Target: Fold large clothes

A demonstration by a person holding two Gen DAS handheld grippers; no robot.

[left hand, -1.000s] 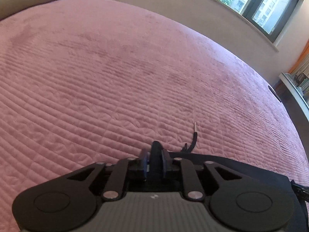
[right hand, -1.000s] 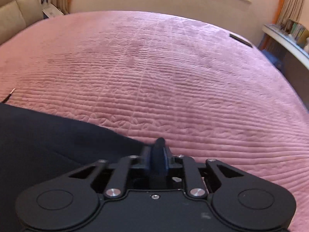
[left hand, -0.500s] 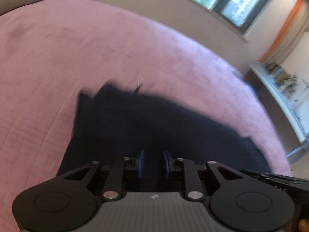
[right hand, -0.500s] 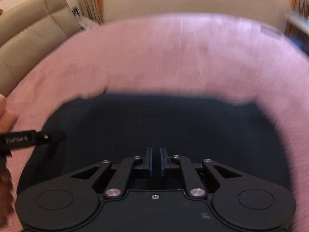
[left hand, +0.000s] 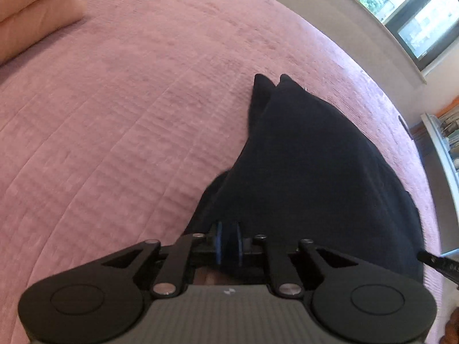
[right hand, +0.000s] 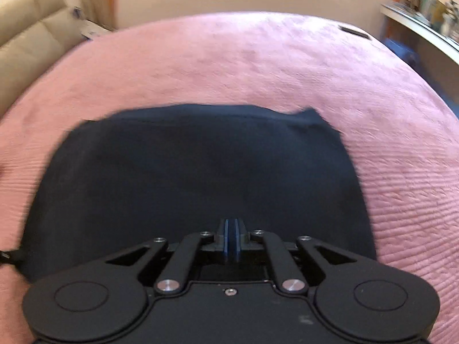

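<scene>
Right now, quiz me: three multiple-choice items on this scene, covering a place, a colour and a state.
1. Where does the dark garment lie?
A. on the sofa
B. on the pink bedspread
C. on the shelf

2. What colour is the garment?
A. white
B. red
C. dark navy, near black

3. How stands the right gripper?
A. shut
B. wide open
C. out of view

Answers:
1 B, pink quilt surrounds the cloth on its far and side edges.
2 C, it looks dark in both views.
3 A, its blue-edged pads meet with no gap.
</scene>
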